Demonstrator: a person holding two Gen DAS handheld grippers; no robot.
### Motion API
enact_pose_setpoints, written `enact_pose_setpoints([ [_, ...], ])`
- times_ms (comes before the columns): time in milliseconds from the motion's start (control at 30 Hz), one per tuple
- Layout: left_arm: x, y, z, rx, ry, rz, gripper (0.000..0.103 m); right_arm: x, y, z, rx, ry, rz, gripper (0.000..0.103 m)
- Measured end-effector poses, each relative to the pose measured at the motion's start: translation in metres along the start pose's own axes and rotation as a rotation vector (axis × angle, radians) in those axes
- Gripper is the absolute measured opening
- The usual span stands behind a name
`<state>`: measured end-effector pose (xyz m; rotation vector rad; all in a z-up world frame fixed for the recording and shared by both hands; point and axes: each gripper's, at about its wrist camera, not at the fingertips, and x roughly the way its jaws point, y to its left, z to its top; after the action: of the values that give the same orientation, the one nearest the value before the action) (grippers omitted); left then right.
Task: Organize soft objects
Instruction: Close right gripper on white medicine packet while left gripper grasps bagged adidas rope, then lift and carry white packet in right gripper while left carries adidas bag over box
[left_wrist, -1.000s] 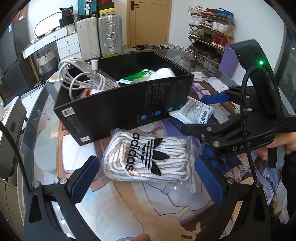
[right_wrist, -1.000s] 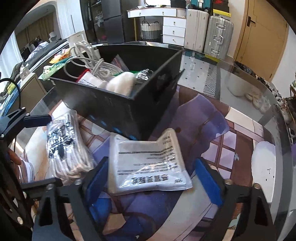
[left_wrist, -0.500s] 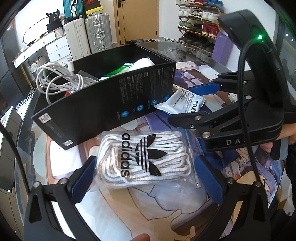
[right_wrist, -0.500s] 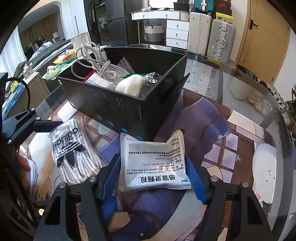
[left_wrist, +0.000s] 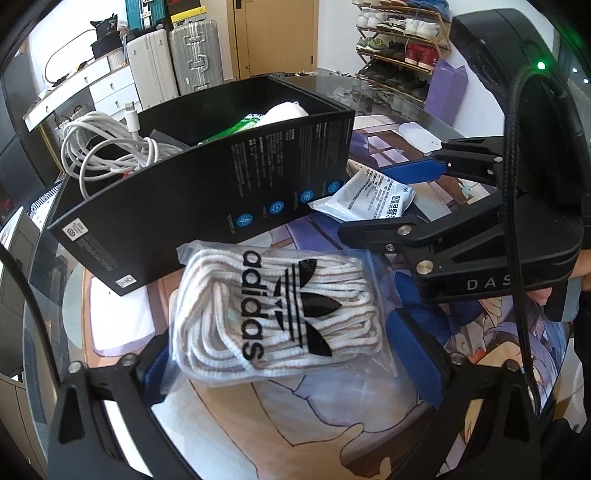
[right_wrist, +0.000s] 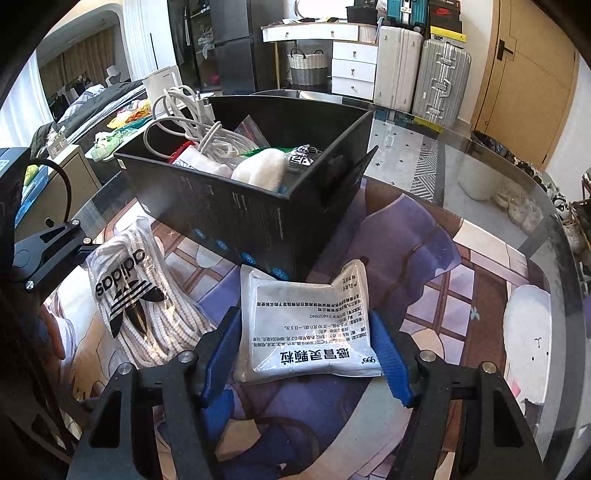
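the left tool (left_wrist: 291, 354) straddles a clear plastic bag of white and tan striped laces with a black adidas logo (left_wrist: 280, 314), which lies flat on the illustrated mat covering the glass tabletop (left_wrist: 258, 435), just in front of a black cardboard box (left_wrist: 221, 192); its blue pads have just been closing a little, the left pad sits at the bag's edge, the right pad looks just clear of it, and i cannot tell that either presses yet. the right tool (right_wrist: 306, 354) has its blue pads set against both long sides of a flat white medicine sachet with black printed text (right_wrist: 306, 325), gripping it where it lies on the mat, the sachet's far corners touching the near corner of the box; its jaws have just closed in onto it. the box holds a tangle of white charging cables (right_wrist: 192, 129), a white knitted bundle (right_wrist: 262, 166) and green packaging. the laces bag lies beside the sachet, to its left in the right wrist view
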<state>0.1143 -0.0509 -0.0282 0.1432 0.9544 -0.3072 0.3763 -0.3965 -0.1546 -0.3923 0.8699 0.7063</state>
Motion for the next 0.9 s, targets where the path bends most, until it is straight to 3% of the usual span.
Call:
enact_pose_setpoints([
  [300, -0.009, 0.004, -0.006, 0.011, -0.024, -0.030, 0.080, -0.005, -0.002, -0.003, 0.009, -0.001, 0.000, 0.064],
  [900, -0.027, 0.018, -0.018, -0.035, -0.053, -0.049, 0.063, -0.013, 0.008, -0.011, -0.009, -0.015, 0.019, 0.051],
])
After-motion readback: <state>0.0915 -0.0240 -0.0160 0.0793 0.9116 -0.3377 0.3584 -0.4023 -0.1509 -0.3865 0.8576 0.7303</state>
